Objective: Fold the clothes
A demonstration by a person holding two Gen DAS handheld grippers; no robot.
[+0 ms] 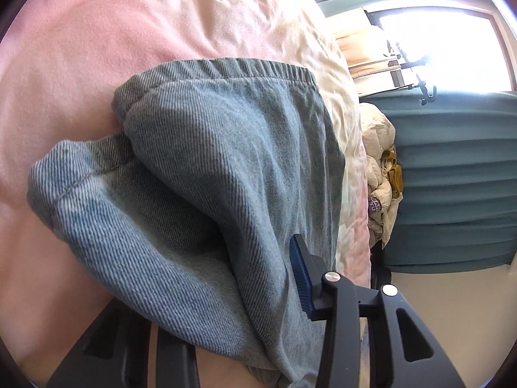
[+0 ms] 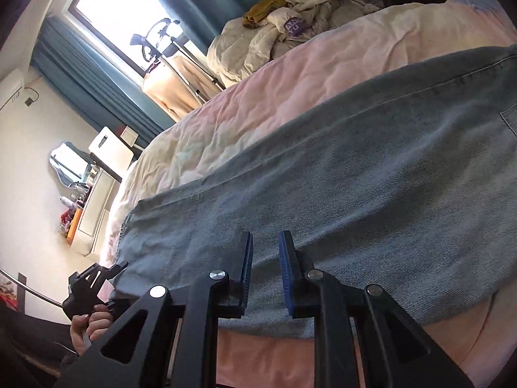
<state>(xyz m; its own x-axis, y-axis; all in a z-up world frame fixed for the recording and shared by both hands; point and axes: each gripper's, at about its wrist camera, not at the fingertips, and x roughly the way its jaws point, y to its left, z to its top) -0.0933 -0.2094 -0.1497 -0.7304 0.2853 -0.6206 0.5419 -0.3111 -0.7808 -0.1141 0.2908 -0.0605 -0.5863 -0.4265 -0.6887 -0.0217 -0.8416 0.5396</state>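
Note:
Light blue jeans point(image 2: 355, 174) lie stretched across a pink bed sheet point(image 2: 258, 106). In the left wrist view the denim point(image 1: 210, 168) is bunched and draped over my left gripper point(image 1: 258, 278), which is shut on the fabric; only its right blue fingertip point(image 1: 299, 274) shows, the left finger is hidden under the cloth. My right gripper point(image 2: 265, 258) hovers at the near edge of the jeans with its jaws a little apart and nothing between them. The left gripper also shows in the right wrist view point(image 2: 93, 278), at the trouser hem, held by a hand.
A heap of crumpled pale clothes point(image 2: 290, 22) lies at the far end of the bed. Teal curtains point(image 1: 452, 177) and a bright window point(image 2: 122, 6) stand beyond. A white dresser with a mirror point(image 2: 93, 194) stands by the wall.

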